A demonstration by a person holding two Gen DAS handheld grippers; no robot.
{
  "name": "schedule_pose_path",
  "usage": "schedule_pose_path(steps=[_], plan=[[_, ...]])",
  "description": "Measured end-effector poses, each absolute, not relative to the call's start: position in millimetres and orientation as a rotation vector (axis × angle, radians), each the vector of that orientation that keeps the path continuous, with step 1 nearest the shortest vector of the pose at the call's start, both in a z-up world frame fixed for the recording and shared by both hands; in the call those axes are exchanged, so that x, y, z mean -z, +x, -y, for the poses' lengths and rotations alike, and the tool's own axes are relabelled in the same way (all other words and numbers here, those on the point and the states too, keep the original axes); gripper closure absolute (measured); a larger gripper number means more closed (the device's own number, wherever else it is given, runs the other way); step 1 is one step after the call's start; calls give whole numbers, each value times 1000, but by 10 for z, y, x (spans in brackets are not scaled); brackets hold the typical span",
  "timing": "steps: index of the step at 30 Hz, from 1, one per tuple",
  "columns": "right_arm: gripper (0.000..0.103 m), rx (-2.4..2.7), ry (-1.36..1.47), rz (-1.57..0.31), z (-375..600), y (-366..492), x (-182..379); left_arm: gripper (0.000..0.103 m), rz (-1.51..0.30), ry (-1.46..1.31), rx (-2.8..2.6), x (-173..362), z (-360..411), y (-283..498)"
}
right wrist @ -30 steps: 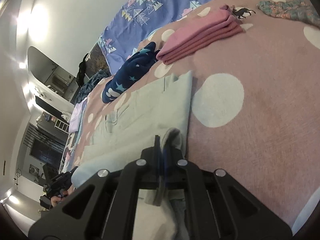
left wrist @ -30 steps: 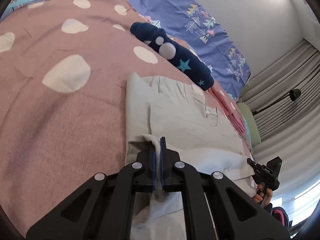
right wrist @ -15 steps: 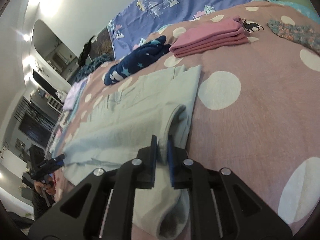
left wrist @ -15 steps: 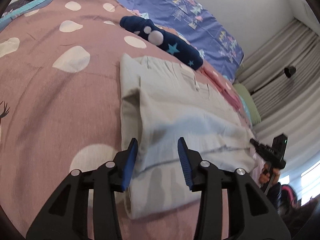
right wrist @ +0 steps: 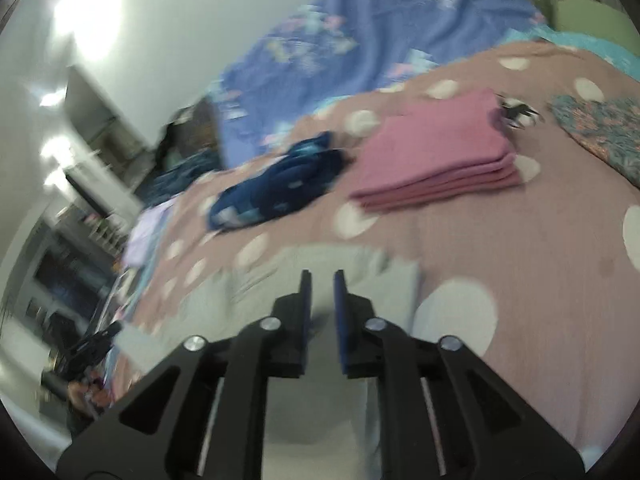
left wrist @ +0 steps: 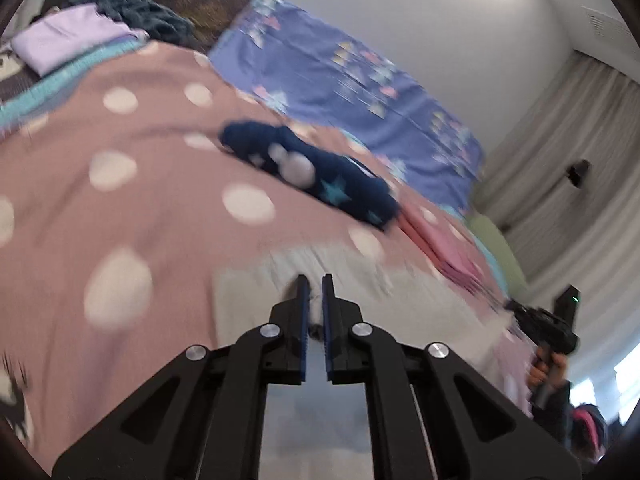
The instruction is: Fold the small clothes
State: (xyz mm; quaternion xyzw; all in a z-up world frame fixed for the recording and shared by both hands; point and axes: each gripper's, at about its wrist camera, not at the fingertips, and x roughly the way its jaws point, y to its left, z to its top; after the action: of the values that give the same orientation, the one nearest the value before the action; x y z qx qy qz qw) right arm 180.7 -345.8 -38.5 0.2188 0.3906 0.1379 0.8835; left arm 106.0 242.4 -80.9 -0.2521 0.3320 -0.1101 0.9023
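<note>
The pale grey-green garment (left wrist: 420, 304) lies flat on the pink dotted bedspread (left wrist: 160, 208), low in both blurred views. My left gripper (left wrist: 314, 280) hovers over its near part. Its jaws are closing to a narrow slit, and cloth shows through the gap without being pinched. My right gripper (right wrist: 322, 276) hangs over the garment (right wrist: 248, 300) near its right edge. Its jaws are opening, with nothing pressed between the pads. Each view shows the other gripper in a hand at the far end of the garment.
A navy star-print garment (left wrist: 328, 184) lies beyond the pale one, with a folded pink stack (right wrist: 444, 152) to its right. A floral cloth (right wrist: 600, 128) lies at far right and a folded lavender piece (left wrist: 68, 40) at far left. A blue patterned sheet (left wrist: 340, 72) lines the wall.
Both grippers let go of the garment's folded-over edge and rose away from it. The left opened wide, then narrowed again. The right parted only in the last half second.
</note>
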Motion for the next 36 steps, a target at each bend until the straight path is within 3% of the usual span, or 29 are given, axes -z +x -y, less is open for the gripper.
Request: schedule_pose_path(steps=[1,2,3,5,11,17,19,22,27,30,36], plan=[[68,-242,456,-846,3466,1915,430,88,-689,-520,190,858,-2458,1173],[63,-203,456,-875,3481,1985,487,74,-706,-517,121,951,-2506,1292],[63,-179,461,-898,3490,2022,544,68,-721,-519,99,1002,-2535,1337],[63,-223,455,-910,3476,2001,646,64,-752,-525,102,1116,-2560,1373],[63,-280,348,-881,3402,1940,711,62,-784,-434,129,1224,-2526,1363],[63,-325,186,-818,3329,1772,481,53,-796,-373,124,1265,-2512,1366],[58,-352,25,-841,3236,1613,474,50,-809,-337,118,1300,-2502,1366],[36,-439,-238,-899,2972,1295,630,50,-832,-320,101,1369,-2495,1411],[33,-354,-602,-857,2520,1220,956,50,-851,-316,92,1451,-2411,1535],[33,-257,-555,-803,2534,1548,948,50,-868,-273,68,1461,-2329,1594],[38,-310,-148,-817,2945,1937,805,49,-870,-305,53,1433,-2418,1545]])
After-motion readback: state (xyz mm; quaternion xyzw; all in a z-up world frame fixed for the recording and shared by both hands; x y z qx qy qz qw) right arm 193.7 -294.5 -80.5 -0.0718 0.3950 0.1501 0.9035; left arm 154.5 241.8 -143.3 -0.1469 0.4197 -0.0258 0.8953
